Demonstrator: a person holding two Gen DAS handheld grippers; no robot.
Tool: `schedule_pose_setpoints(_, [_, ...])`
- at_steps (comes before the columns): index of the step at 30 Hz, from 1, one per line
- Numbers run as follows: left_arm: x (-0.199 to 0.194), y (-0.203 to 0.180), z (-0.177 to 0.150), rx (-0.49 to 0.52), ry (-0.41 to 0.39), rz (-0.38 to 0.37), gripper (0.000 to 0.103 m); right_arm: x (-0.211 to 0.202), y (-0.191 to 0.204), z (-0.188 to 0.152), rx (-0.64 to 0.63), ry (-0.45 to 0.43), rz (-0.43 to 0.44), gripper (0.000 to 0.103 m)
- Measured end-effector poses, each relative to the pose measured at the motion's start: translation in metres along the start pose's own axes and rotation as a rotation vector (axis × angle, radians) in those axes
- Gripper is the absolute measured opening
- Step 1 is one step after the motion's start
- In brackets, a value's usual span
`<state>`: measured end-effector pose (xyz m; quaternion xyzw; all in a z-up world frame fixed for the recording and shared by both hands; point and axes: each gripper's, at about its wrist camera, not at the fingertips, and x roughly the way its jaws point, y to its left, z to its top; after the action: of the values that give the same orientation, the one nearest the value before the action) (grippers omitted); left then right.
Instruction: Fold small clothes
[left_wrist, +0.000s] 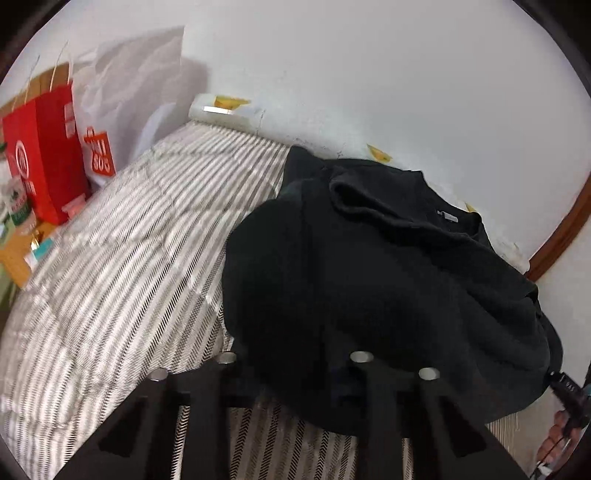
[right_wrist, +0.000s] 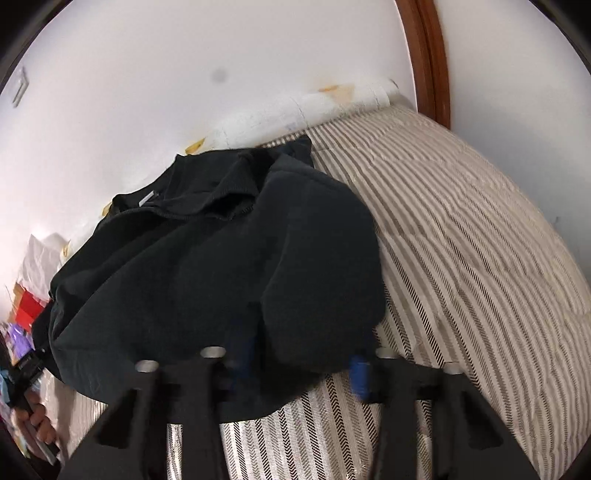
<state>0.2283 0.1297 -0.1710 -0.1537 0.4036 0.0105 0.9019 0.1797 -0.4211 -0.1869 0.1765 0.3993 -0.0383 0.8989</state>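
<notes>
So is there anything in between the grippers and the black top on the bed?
Nothing visible. The black top lies on the striped bedcover, and its near edge already reaches between the fingers of the left hand-held gripper and the right hand-held gripper.

A black garment lies bunched on the striped bedcover by the white wall. The right gripper has its blue-padded fingers at the garment's near hem.

Striped bed cover, a crumpled black garment directly on it by the wall.
</notes>
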Motion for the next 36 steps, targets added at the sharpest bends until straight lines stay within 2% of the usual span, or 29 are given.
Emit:
schedule_pose_setpoints(3, [-0.011, -0.002, -0.002, 0.015, -0.012, 0.012, 0.018, -0.012, 0.009, -0.005, -0.05, -0.035, -0.025, 0.026])
schedule_pose_setpoints(7, [-0.03, 0.0, -0.011, 0.022, -0.025, 0.018, 0.018, -0.027, 0.008, -0.011, -0.051, -0.042, -0.017, 0.025])
schedule_pose_setpoints(21, [-0.102, 0.017, -0.089, 0.084, -0.035, 0.016, 0.018, -0.098, -0.003, -0.078, -0.113, -0.03, -0.02, 0.025])
schedule_pose_setpoints(27, [-0.126, 0.025, -0.12, 0.067, -0.036, 0.002, 0.018, -0.127, -0.011, -0.11, -0.125, -0.032, -0.02, 0.025])
schedule_pose_setpoints(31, [-0.132, 0.02, -0.128, 0.091, -0.054, 0.028, 0.018, -0.132, -0.013, -0.118, -0.123, -0.04, -0.035, 0.026])
schedule_pose_setpoints(34, [-0.134, 0.022, -0.124, 0.071, -0.047, 0.018, 0.02, -0.135, -0.016, -0.121, -0.106, -0.039, -0.036, 0.028])
schedule_pose_setpoints(36, [-0.136, 0.025, -0.123, 0.062, -0.038, 0.01, 0.022, -0.137, -0.018, -0.12, -0.094, -0.036, -0.034, 0.034])
